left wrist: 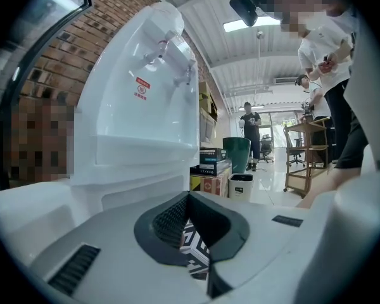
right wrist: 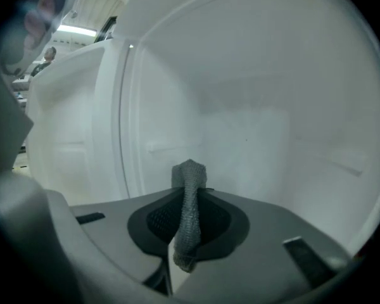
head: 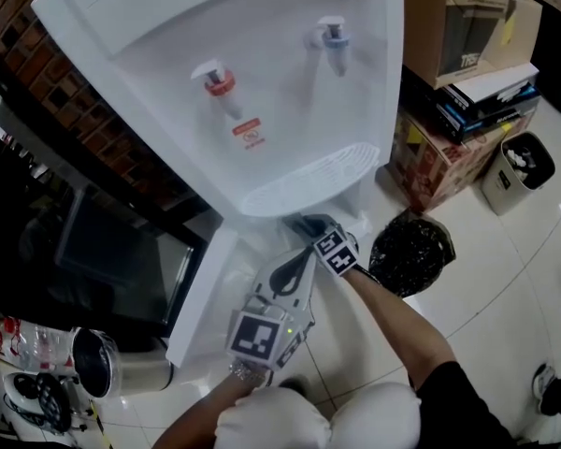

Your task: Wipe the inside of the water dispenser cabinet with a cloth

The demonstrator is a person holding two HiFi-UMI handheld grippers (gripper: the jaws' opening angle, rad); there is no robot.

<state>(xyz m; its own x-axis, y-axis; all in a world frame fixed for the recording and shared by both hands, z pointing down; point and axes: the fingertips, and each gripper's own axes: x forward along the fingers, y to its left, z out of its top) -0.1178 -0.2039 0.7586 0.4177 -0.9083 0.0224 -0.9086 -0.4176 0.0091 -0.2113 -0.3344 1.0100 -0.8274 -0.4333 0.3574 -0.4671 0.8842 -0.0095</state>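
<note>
Since the cloth (right wrist: 190, 173) is judged soft and limp, its bunched fold is pinched by the right gripper (right wrist: 187, 201) in the cabinet (right wrist: 266, 106); the left gripper (left wrist: 189, 198) is pressed together, empty.

An office-like room: water dispenser (head: 262, 82); stacked cardboard boxes (head: 458, 26); office chair (left wrist: 296, 151); ceiling strip light (left wrist: 247, 24).

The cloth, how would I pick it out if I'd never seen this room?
Find the tall white water dispenser; its cabinet, under the drip tray, stands open. The right gripper reaches inside, and the cloth is the narrow grey strip pinched between its tongs. Its knitted weave stands out from the smooth white walls around it.
</note>
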